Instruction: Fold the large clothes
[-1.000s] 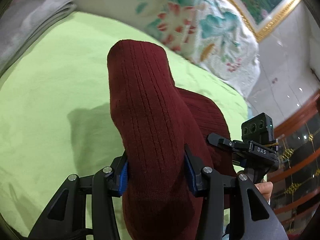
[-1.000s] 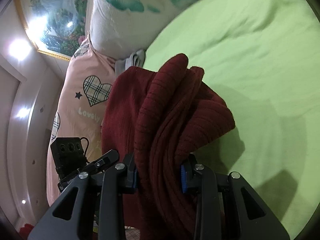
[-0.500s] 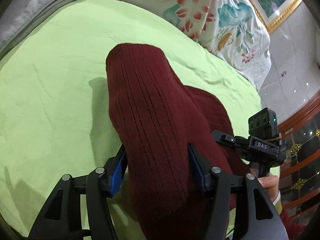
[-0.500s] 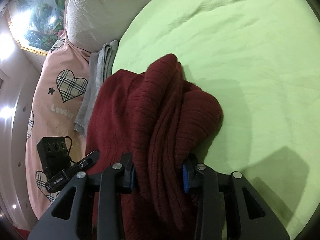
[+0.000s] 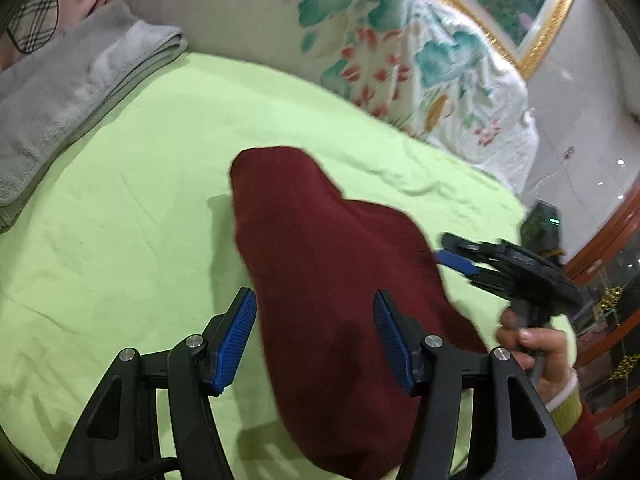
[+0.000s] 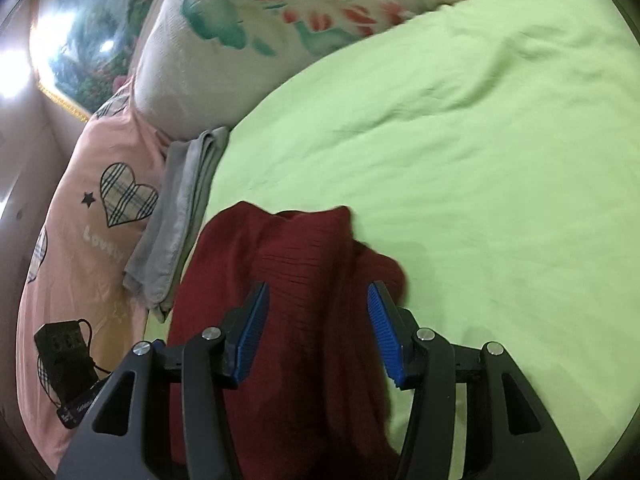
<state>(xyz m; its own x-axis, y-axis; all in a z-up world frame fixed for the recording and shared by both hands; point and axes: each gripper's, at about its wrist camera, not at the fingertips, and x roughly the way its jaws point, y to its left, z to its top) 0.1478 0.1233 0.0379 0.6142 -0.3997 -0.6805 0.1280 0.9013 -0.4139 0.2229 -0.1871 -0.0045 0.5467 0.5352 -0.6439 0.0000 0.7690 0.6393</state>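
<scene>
**Sweater set down on bed, both grips let go**

Sweater [image 5: 336, 280], dark red rib knit, lies bunched in a narrow folded bundle on the green sheet [image 5: 120, 200] of the bed, nearer the side where the folded grey towel [image 5: 60, 92] sits at the sheet's edge.

Left hand-held gripper [image 5: 316, 336]: jaws have just been opening; blue pads stand clear of the knit on both sides, with the bundle lying between them. Released.

Right hand-held gripper [image 6: 316, 328]: jaws have just been opening further; pads apart, sweater between them but not pinched. Released. In the left wrist view this gripper sits at the sweater's far edge, held by a hand [image 5: 532, 344] with a yellow-green cuff.

Judgement: both ends were let go together so the folded bundle settles flat without being dragged out of shape. The fold looks lumpy rather than squared; smoothing or another fold likely remains.

Surface: soft, lightly creased sheet; the knit will grip it and not slide.

Room: floral pillow [image 5: 400, 60] and pink heart-print pillow [image 6: 100, 220] along the head of the bed, gilt-framed painting [image 5: 520, 12] on the wall behind. Motion blur in both views.
</scene>
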